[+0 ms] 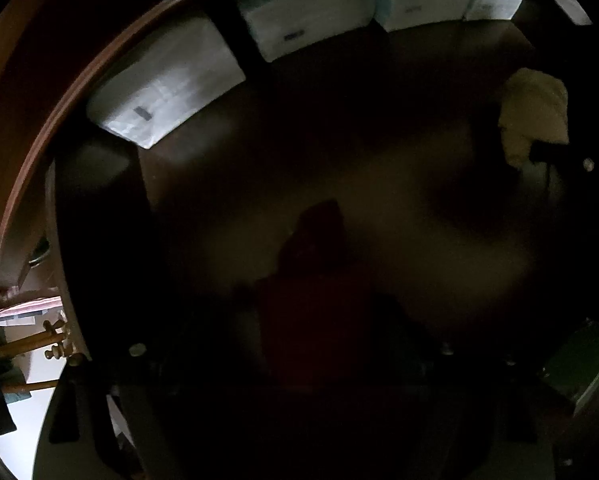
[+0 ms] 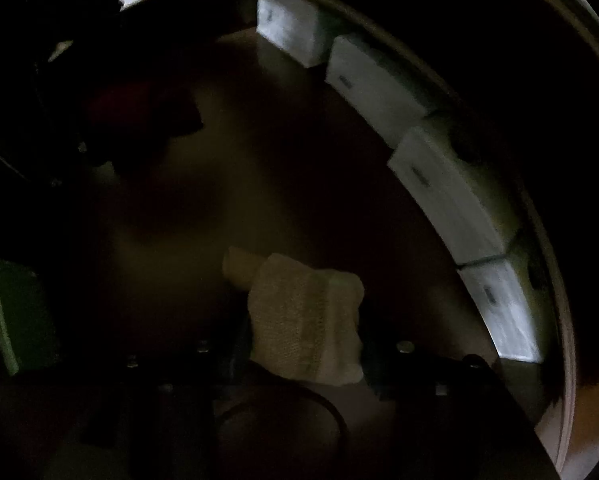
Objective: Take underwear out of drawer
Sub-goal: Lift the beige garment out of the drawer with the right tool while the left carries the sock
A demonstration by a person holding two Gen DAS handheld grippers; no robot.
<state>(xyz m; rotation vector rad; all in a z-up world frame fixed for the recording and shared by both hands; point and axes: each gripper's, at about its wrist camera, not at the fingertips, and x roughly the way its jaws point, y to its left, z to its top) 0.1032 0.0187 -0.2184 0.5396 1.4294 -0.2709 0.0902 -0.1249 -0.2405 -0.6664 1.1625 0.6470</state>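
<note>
The cream knit underwear (image 2: 305, 320), soft, light and floppy, sits bunched inside the dark drawer (image 2: 339, 184) between the right tool's (image 2: 303, 344) fingers, seemingly pinched at mid-fold. The left tool's spread is unreadable in the gloom.

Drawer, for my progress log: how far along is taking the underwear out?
Done: the drawer is open and reached into. In hand: the right gripper has a folded cream cloth between its fingers, low inside the drawer. Left: lifting it clear. It is too dark to tell whether the left gripper holds the dim red item.
</note>
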